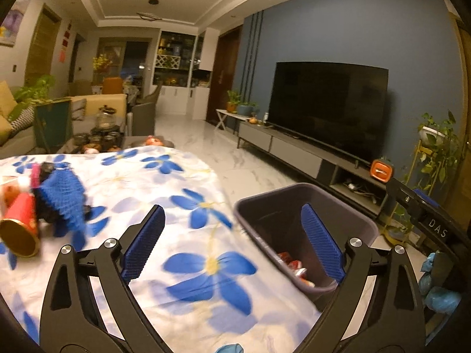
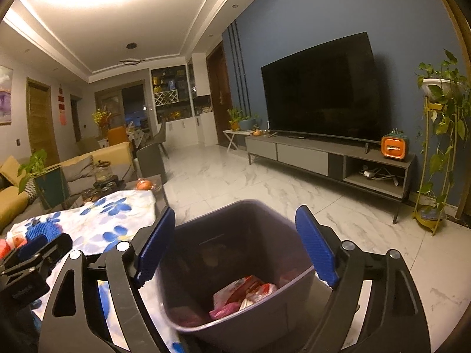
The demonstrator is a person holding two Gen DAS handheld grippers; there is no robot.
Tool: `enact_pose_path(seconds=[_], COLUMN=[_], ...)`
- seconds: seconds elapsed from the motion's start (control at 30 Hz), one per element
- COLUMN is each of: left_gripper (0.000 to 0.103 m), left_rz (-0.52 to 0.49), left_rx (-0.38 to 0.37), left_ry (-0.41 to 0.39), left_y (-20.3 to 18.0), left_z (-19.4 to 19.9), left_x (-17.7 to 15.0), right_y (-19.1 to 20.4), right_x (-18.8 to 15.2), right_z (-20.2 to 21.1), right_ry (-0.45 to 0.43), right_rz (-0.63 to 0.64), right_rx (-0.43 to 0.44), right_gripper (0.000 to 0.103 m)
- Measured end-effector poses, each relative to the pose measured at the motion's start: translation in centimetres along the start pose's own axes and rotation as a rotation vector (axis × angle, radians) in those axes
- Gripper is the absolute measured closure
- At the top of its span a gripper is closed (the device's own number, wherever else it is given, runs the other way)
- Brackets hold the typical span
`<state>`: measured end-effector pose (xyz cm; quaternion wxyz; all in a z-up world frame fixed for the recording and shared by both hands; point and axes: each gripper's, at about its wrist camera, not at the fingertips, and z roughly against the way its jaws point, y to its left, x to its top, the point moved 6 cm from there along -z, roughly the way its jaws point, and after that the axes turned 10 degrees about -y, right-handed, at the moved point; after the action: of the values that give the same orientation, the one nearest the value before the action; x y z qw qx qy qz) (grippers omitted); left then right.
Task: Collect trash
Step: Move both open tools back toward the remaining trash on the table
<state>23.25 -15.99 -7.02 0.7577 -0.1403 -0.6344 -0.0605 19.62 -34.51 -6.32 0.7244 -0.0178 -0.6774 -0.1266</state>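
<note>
I see the dark grey trash bin [image 2: 235,270] standing on the marble floor [image 2: 265,182] just beside the table edge, its mouth open toward me. Inside it lie crumpled wrappers [image 2: 244,294], red, pink and white, gathered at the bottom; in the left wrist view the same wrappers [image 1: 294,267] show as red and white scraps low against the bin [image 1: 297,206] wall.

My right gripper [image 2: 235,247] hangs over the bin with its blue-padded fingers [image 2: 316,247] spread wide and nothing between them. My left gripper [image 1: 232,241] is also spread wide and empty, one finger over the table and the other over the bin.

On the table, the white cloth with blue flowers [image 1: 182,220] carries more rubbish at its far left: a red paper cup [image 1: 20,226] lying on its side with its open mouth toward me, next to a blurred blue mesh piece [image 1: 63,197] and some dark bits I can't make out.

Beyond stand a television [image 2: 321,88] on a low grey cabinet [image 2: 303,154] and a small orange radio-like box [image 2: 394,147].
</note>
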Motion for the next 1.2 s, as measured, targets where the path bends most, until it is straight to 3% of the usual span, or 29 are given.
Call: enact_pose_path(seconds=[0.2,0.7,1.2], left_gripper=[0.011,0.011,0.011], left_rz=[0.001,-0.017,0.022], left_rx=[0.088,0.347,0.471], left_ry=[-0.026,-0.064,-0.074], left_y=[3.3,12.7,19.9], left_z=[3.3,9.6,12.3], left_x=[0.5,0.1,0.1], right_y=[1.6,10.7,20.0], right_x=[-0.3,-2.4,-4.0], right_z=[0.8,2.3,2.0], right_ry=[0.005,0.037,0.053], right_rz=[-0.015,0.03,0.076], right_rx=[0.037,0.218,0.36], right_gripper=[0.018,0.018,0.019])
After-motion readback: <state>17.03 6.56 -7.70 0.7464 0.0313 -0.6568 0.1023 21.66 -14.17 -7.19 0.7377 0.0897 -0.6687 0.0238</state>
